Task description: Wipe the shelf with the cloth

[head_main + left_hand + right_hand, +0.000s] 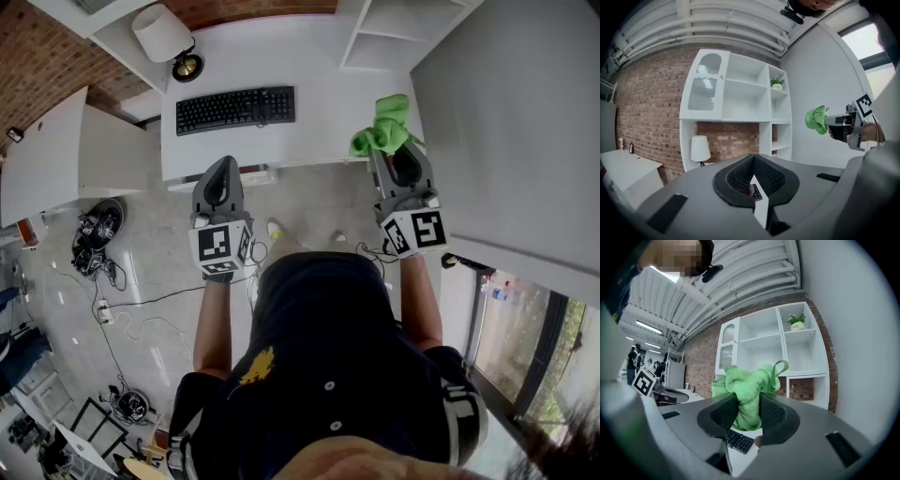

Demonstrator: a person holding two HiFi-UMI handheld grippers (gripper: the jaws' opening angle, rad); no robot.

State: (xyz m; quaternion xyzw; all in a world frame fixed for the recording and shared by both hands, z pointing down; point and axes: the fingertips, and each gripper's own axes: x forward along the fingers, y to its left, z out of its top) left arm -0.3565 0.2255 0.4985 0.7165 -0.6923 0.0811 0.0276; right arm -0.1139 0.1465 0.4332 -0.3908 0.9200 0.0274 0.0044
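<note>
Above white desk [323, 127]: both grippers held out forward, forearms roughly parallel, pointing toward shelf [389, 28] against brick wall. Right gripper [396, 155] clamped on green cloth [382, 133]. Cloth bunched, bulging up out of jaws, small loop at top. Left gripper [223, 167] empty, jaws almost together, only narrow slit between. It sits at desk front edge, near keyboard [234, 109]. Cloth well apart from shelf, no contact.

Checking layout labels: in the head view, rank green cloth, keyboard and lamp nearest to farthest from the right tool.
1. Green cloth, gripped in the right tool.
2. Keyboard, on the desk to its left.
3. Lamp, farther left, beyond it.
</note>
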